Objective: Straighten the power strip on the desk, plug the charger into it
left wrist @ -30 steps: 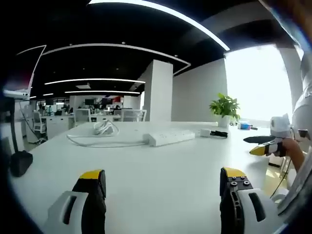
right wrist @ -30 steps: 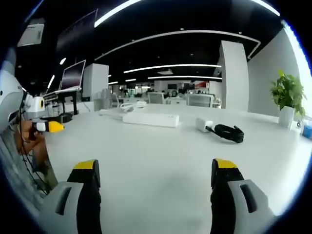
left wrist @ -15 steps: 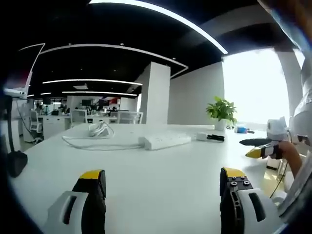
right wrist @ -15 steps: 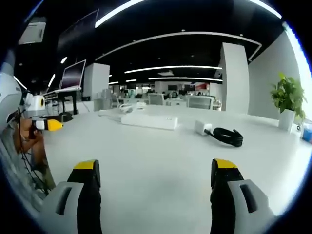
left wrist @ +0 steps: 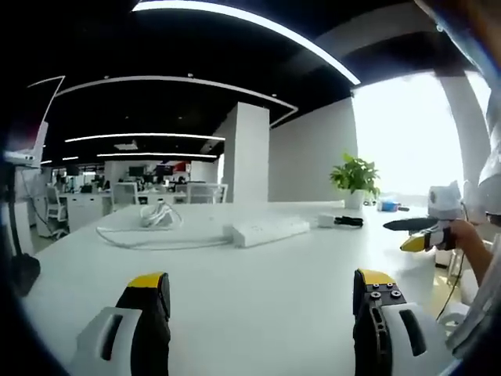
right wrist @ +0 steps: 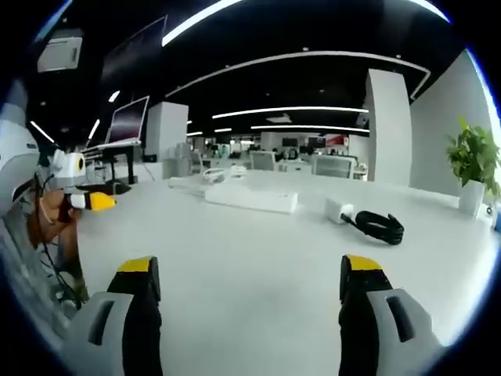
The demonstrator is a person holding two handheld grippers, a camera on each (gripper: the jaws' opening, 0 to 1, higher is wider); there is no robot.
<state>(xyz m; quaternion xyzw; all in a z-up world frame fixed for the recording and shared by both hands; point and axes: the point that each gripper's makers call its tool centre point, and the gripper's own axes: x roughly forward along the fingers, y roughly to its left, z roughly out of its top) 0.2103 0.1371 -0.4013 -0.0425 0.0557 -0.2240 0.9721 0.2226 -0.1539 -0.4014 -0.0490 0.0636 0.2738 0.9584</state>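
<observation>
While a potted plant (left wrist: 356,177) stands behind, power strip (left wrist: 264,229) lies unobstructed.

Left gripper (left wrist: 262,301): two black jaws with yellow tips, each backed by a light grey moulded shell; small screws show on the inner face of one jaw. Right gripper (right wrist: 250,301): same build, black jaws, yellow tips, grey shells. Seen from the opposite view, each gripper carries a white housing and thin dark cables
</observation>
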